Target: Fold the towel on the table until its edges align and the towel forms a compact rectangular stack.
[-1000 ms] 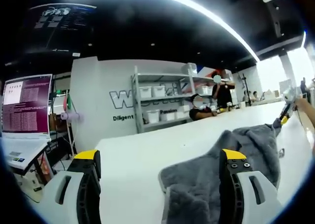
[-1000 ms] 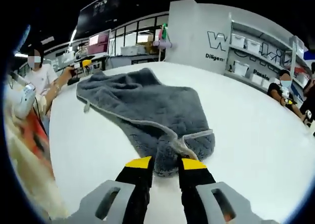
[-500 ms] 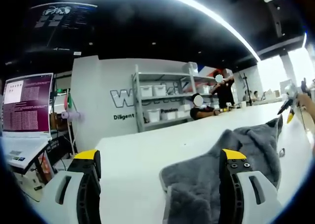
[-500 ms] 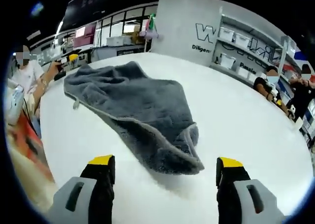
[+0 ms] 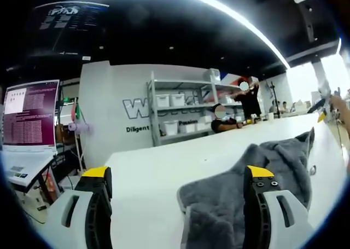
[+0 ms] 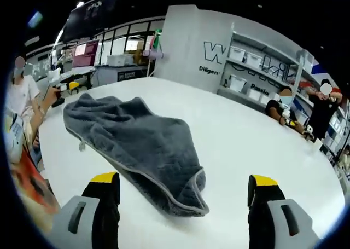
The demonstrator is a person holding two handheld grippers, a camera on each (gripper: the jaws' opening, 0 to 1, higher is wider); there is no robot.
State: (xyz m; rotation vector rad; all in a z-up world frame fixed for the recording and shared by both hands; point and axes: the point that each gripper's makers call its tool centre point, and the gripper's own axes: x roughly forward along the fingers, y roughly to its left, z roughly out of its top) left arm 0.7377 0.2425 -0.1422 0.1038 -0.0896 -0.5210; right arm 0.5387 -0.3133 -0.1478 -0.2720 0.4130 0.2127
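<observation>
Jaws of both the left gripper (image 5: 178,175) and right gripper (image 6: 184,180) were spread wide, nothing held; the grey towel (image 6: 136,145) was left rumpled on the white table (image 6: 246,139).

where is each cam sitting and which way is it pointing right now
Left gripper view: rides on the left tool, low over the white table, facing the shelving unit and wall; its open yellow-tipped jaws rise at the bottom, with the grey towel by the right jaw.
Right gripper view: rides on the right tool, looking along the table over the towel; its jaws are open, and a hand shows at far left.
Shared: the towel, the table, the shelving.
</observation>
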